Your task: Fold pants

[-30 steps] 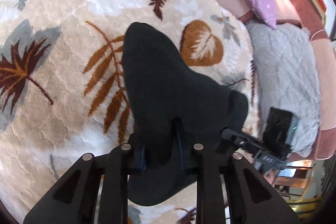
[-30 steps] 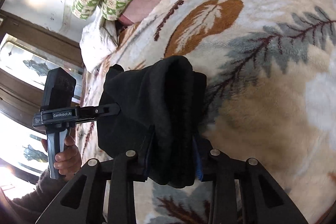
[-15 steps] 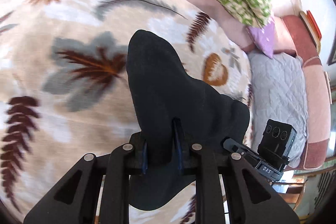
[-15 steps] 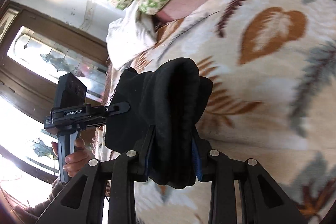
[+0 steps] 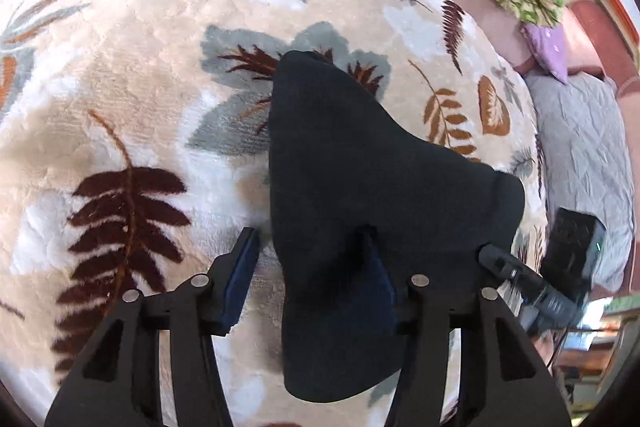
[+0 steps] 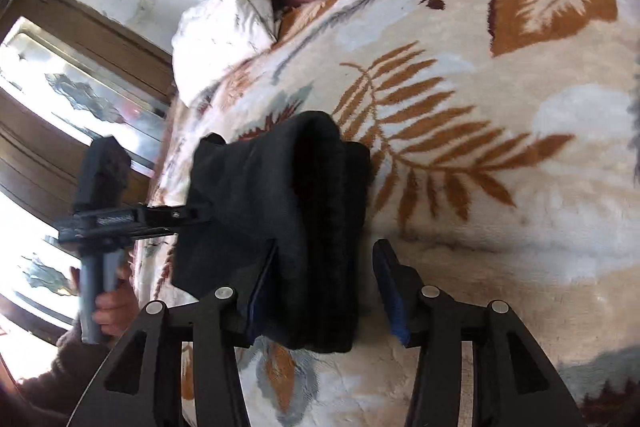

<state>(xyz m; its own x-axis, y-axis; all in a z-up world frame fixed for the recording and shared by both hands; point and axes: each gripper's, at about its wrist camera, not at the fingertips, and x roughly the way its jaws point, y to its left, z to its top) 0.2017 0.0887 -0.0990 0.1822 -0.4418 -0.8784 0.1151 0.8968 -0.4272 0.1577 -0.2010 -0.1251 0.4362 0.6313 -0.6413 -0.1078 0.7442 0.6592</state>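
1. Half a second ago both sets of jaws were clamped on the black pants; now both are spread apart.
2. The left gripper has let go: one finger stands clear of the cloth, the other is still against it.
3. The right gripper is also wide, with the thick folded edge between its fingers.
4. The pants lie as a folded bundle on the leaf-patterned blanket of the bed.
5. I judge the fold is set down and nearly finished.

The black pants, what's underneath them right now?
Under the black pants lies the leaf-print blanket, visible all around them. The patch directly beneath is covered, so anything there cannot be seen.
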